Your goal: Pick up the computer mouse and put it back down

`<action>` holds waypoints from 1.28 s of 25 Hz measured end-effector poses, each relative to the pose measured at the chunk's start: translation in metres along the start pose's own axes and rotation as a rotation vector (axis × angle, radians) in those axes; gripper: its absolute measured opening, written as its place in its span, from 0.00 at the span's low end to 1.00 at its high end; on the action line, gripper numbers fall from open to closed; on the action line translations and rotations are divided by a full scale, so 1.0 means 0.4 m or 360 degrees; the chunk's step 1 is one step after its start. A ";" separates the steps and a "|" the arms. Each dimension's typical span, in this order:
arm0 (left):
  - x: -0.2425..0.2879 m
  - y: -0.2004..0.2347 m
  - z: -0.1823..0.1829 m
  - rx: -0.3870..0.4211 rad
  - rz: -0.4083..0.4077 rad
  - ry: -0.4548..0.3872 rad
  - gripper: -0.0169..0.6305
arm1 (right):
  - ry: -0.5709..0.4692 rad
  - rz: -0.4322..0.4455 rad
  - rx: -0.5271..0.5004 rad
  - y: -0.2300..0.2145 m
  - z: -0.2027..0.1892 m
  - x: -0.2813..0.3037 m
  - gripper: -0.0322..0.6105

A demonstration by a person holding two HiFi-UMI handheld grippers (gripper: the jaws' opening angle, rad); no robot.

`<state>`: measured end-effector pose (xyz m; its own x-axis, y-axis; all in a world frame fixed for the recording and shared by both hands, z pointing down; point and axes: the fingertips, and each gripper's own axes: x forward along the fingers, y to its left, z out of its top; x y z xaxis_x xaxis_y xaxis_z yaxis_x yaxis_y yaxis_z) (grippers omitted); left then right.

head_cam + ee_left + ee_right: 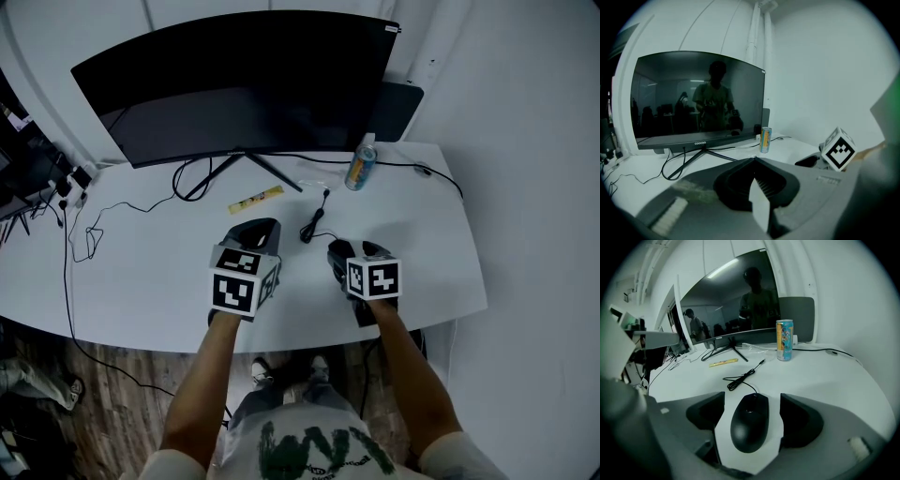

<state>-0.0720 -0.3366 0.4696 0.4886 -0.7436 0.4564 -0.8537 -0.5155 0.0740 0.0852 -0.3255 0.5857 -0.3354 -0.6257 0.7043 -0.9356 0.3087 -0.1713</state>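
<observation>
Your forearms reach over the front edge of the counter in the head view. The left hand-held gripper is near the middle and the right hand-held gripper is toward the right end.

In the left gripper view, its jaws are clenched together on nothing.

In the right gripper view, the jaws stand released either side of the computer mouse. It lies flat near the front edge, and the pads are not touching it. If you close off-centre, the smooth shell may squirt out. If you lift high, its loose cable may drag and snag.
</observation>
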 end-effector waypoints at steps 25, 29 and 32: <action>0.024 0.049 -0.052 -0.0055 0.0023 0.0047 0.03 | 0.0321 -0.0177 -0.0056 -0.019 -0.088 0.112 0.66; 0.015 0.052 -0.049 -0.0060 0.0030 0.0042 0.03 | 0.0364 -0.0187 -0.0053 -0.024 -0.086 0.109 0.66; 0.011 0.052 -0.048 -0.0063 0.0033 0.0042 0.03 | 0.0371 -0.0219 -0.0029 -0.036 -0.078 0.105 0.57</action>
<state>-0.0913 -0.3425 0.4900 0.4661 -0.7424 0.4812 -0.8704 -0.4823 0.0990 0.0882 -0.3339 0.6393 -0.1686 -0.4817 0.8600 -0.9678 0.2465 -0.0517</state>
